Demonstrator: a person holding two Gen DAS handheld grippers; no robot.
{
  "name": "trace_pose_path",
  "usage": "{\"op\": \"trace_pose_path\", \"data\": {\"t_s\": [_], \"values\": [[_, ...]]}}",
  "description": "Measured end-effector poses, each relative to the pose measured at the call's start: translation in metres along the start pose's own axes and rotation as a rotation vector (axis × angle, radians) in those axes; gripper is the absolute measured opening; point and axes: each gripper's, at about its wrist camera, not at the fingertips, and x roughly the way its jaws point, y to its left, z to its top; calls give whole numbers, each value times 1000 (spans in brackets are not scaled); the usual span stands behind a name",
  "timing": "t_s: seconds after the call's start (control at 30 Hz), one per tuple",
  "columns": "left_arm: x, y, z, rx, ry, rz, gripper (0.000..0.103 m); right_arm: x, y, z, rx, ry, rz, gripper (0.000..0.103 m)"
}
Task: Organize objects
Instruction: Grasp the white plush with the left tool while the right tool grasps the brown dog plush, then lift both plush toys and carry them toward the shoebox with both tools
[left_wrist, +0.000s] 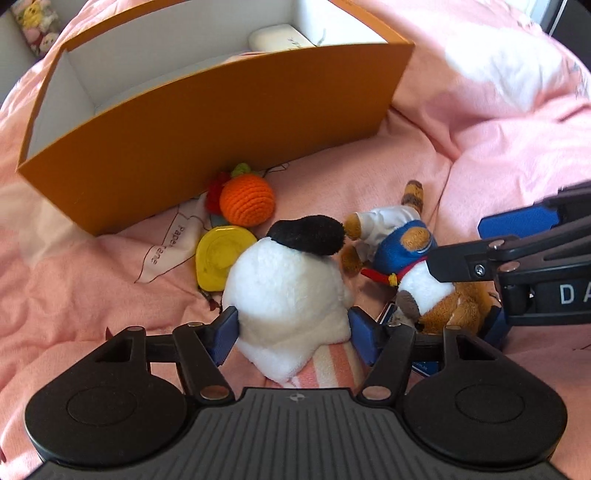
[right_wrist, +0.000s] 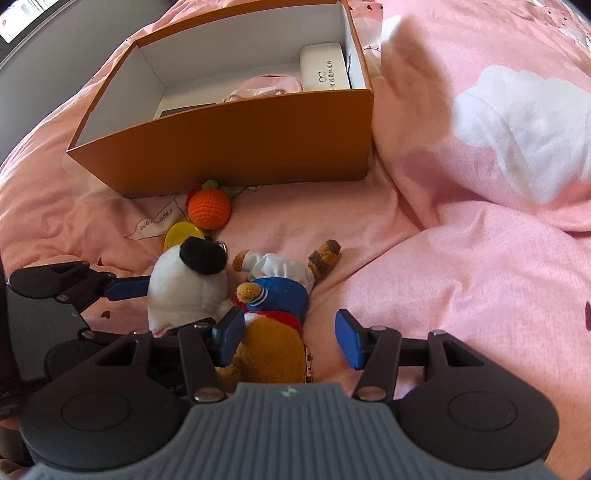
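My left gripper (left_wrist: 293, 334) is shut on a white plush (left_wrist: 284, 291) with a black ear, lying on the pink bedding; the plush also shows in the right wrist view (right_wrist: 184, 284). My right gripper (right_wrist: 290, 338) is open around a brown plush (right_wrist: 273, 332) in a blue and white outfit, which lies beside the white one (left_wrist: 413, 273). An orange crochet ball (left_wrist: 246, 199) and a yellow disc (left_wrist: 219, 254) lie in front of the orange box (left_wrist: 207, 147), which is open at the top.
Inside the box are a white case (right_wrist: 325, 68), a pink item (right_wrist: 266, 86) and a dark flat item (right_wrist: 188, 110). Rumpled pink bedding (right_wrist: 480, 258) rises in folds to the right. Small plush toys (left_wrist: 35, 22) sit far back left.
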Motion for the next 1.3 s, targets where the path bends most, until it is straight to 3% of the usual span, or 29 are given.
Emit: {"op": "trace_pose_path", "data": {"t_s": [0.27, 0.57, 0.7, 0.83, 0.97, 1.3], "values": [[-10, 55, -4, -199, 41, -188, 69, -3, 6, 3, -45, 16, 2, 57], [-5, 76, -6, -321, 77, -222, 73, 16, 18, 6, -106, 79, 11, 61], [6, 79, -9, -387, 98, -256, 69, 23, 15, 7, -87, 108, 52, 56], [6, 72, -9, -360, 84, -233, 66, 31, 13, 2, -59, 148, 97, 53], [4, 70, -9, -344, 73, -225, 62, 29, 18, -1, -83, 132, 90, 49], [-35, 67, -6, -275, -30, -252, 60, -10, 22, 4, -107, 5, 105, 46]]}}
